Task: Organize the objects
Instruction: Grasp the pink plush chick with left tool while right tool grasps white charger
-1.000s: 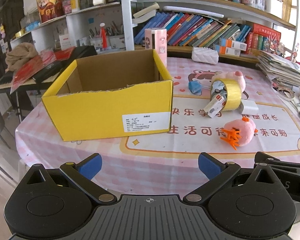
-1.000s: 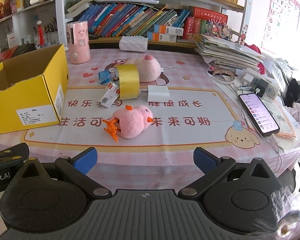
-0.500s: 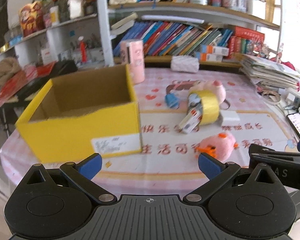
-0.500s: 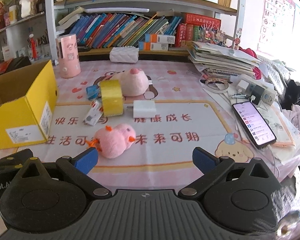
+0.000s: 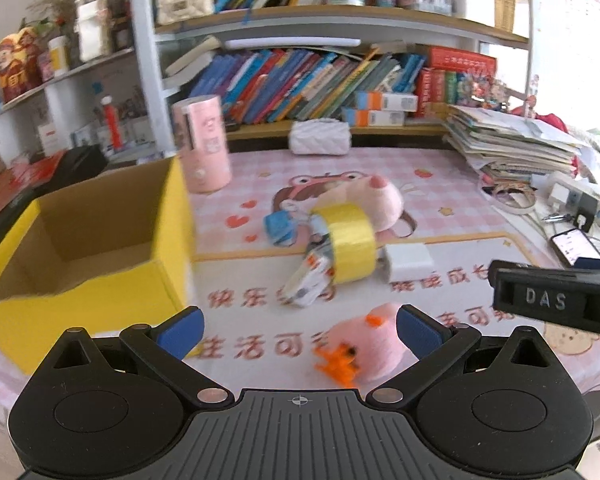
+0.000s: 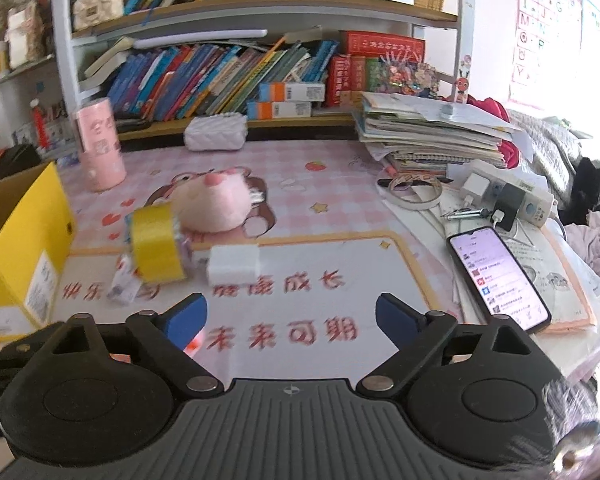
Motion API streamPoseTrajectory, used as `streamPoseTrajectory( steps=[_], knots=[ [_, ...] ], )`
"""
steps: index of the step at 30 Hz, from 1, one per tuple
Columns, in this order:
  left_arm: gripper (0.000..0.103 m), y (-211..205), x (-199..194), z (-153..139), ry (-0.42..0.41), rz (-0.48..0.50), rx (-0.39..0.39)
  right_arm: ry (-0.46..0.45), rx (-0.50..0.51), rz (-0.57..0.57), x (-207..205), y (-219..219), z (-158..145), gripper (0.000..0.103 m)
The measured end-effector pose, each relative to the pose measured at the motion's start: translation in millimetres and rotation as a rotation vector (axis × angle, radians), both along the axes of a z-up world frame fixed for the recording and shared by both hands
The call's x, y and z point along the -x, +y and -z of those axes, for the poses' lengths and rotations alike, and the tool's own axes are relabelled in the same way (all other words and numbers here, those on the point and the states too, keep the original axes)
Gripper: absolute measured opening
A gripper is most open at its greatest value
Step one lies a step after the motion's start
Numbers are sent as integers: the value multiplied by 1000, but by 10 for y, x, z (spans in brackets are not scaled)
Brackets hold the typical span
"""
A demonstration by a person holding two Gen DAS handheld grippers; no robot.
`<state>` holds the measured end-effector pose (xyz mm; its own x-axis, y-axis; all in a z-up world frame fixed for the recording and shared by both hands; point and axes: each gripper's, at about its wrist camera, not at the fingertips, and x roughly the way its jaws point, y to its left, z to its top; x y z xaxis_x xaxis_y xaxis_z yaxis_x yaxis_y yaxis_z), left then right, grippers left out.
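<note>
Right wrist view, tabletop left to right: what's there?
Yellow box → yellow tape roll → white block → phone → power strip.

Right gripper (image 6: 291, 314) jaws just narrowing, nothing between; yellow tape roll (image 6: 156, 249) beside white block (image 6: 233, 265).

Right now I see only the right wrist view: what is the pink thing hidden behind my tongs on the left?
Observer: A pink plush chick with orange feet.
Operator: Is anything in the yellow box?
Observer: The yellow box shows bare cardboard inside; its near floor is hidden.
Operator: Anything behind the tape roll?
Observer: A small blue item lies right beside the yellow tape roll.
</note>
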<state>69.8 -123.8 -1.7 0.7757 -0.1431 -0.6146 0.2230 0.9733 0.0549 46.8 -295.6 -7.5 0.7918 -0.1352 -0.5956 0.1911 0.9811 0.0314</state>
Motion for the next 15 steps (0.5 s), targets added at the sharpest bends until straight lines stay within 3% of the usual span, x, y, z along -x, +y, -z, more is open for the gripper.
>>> streamPoseTrajectory(
  steps=[8, 15],
  knots=[
    [103, -360, -142, 23, -3, 97, -10, -32, -46, 27, -214, -377, -45, 89],
    [98, -596, -270, 134, 36, 137, -29, -6, -49, 34, -348, -578, 22, 89]
  ],
)
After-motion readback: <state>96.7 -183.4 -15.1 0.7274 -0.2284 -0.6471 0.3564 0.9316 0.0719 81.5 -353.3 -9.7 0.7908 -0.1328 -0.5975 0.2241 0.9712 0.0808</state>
